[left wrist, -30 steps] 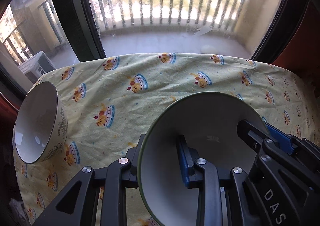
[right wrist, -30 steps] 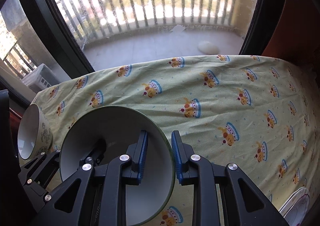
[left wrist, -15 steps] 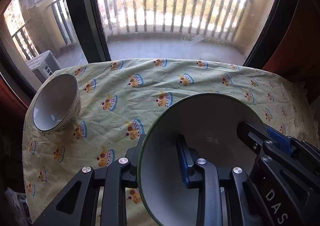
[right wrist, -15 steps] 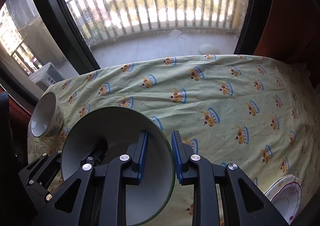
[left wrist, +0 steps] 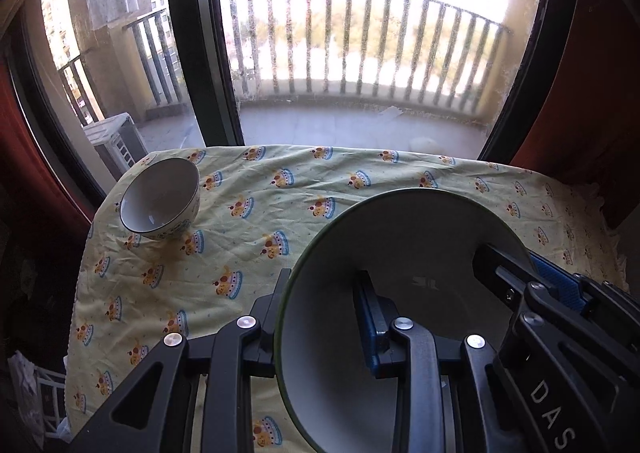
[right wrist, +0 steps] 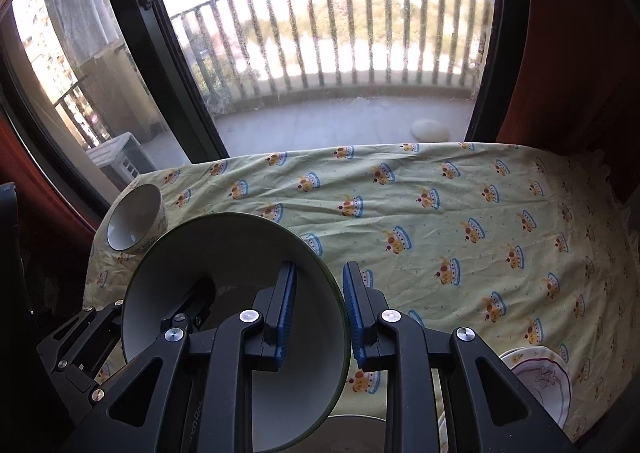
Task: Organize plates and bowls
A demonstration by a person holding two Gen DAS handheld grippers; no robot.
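A large green-rimmed bowl (left wrist: 404, 281) with a white inside is held in the air by both grippers. My left gripper (left wrist: 320, 317) is shut on its left rim, one finger inside and one outside. My right gripper (right wrist: 318, 301) is shut on its right rim (right wrist: 336, 293) the same way. The bowl also shows in the right wrist view (right wrist: 224, 277). A smaller patterned white bowl (left wrist: 160, 197) stands on the table's far left corner; the right wrist view (right wrist: 134, 219) shows it too. A floral plate (right wrist: 540, 381) lies at the near right.
The table carries a yellow cloth (left wrist: 320, 189) with a crown print, against a large window (left wrist: 360, 53). Another pale dish rim (right wrist: 352, 429) shows under the right gripper. A white crate (left wrist: 44, 397) sits on the floor at the left.
Both grippers have lifted the large bowl up and back toward me. The table and the small bowl look farther away and lower. The plate at the near right has come into view.
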